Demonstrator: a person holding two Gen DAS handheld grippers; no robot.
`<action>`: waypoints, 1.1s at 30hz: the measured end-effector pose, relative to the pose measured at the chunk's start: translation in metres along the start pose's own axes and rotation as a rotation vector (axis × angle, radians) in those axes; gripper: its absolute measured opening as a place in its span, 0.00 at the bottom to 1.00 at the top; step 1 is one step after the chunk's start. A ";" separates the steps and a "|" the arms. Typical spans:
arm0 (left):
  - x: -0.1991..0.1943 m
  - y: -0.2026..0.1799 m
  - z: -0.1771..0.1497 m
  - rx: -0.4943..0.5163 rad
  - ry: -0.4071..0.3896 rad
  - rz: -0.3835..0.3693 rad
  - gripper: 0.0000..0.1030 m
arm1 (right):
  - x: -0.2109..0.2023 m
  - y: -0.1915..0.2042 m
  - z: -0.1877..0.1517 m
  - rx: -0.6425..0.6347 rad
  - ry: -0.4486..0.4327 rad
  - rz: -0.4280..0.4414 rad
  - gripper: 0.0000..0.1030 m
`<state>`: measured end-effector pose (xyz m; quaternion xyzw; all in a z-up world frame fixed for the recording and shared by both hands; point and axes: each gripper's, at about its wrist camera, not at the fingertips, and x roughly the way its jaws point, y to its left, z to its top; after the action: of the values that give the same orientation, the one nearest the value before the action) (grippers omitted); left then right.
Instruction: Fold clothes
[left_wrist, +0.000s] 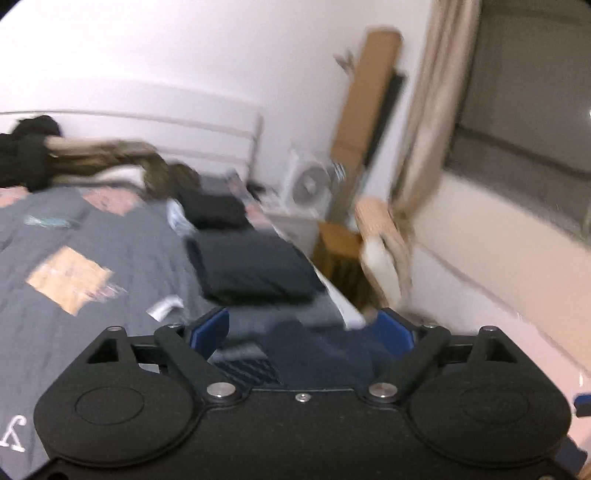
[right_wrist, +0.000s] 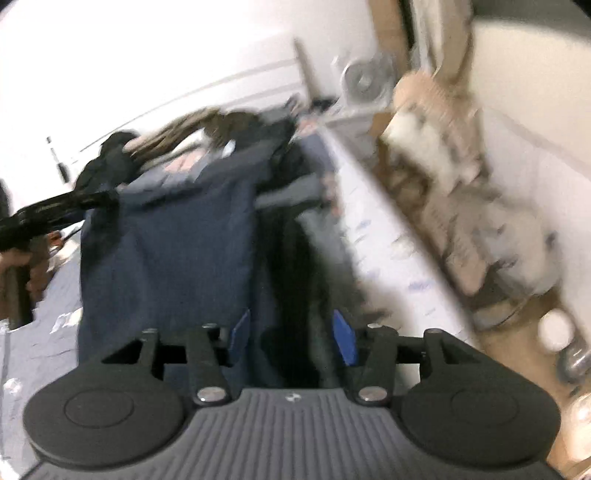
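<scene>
A navy garment (right_wrist: 170, 251) lies spread on the grey bed cover (left_wrist: 74, 236). In the right wrist view it stretches from my right gripper (right_wrist: 293, 332) toward the other gripper (right_wrist: 48, 214) at the left edge. My right gripper's blue pads (right_wrist: 343, 336) stand apart with navy cloth between them. My left gripper (left_wrist: 301, 332) is open just above a navy fold (left_wrist: 317, 350), blue pads (left_wrist: 208, 328) wide apart. A folded dark garment (left_wrist: 255, 269) lies ahead on the bed, with another black one (left_wrist: 218, 208) behind it. Both views are blurred.
A heap of brown and black clothes (left_wrist: 92, 155) lies at the white headboard (left_wrist: 166, 122). A white fan (left_wrist: 310, 184), a tall cardboard box (left_wrist: 369, 99) and a beige curtain (left_wrist: 436, 110) stand to the right of the bed, beside the wall.
</scene>
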<state>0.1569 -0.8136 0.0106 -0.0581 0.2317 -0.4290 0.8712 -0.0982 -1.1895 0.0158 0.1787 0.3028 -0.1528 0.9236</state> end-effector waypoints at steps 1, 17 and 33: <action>-0.016 0.005 0.002 -0.025 -0.007 -0.024 0.81 | -0.007 -0.001 -0.001 0.007 -0.025 0.011 0.48; -0.130 -0.022 -0.160 -0.174 0.228 -0.250 0.76 | -0.013 0.030 -0.081 0.075 -0.055 0.115 0.46; -0.278 -0.021 -0.225 0.029 0.004 -0.157 0.83 | -0.056 0.095 -0.070 0.033 -0.175 0.061 0.50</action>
<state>-0.1063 -0.5900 -0.0845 -0.0627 0.2222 -0.4996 0.8350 -0.1398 -1.0661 0.0207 0.1889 0.2128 -0.1445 0.9477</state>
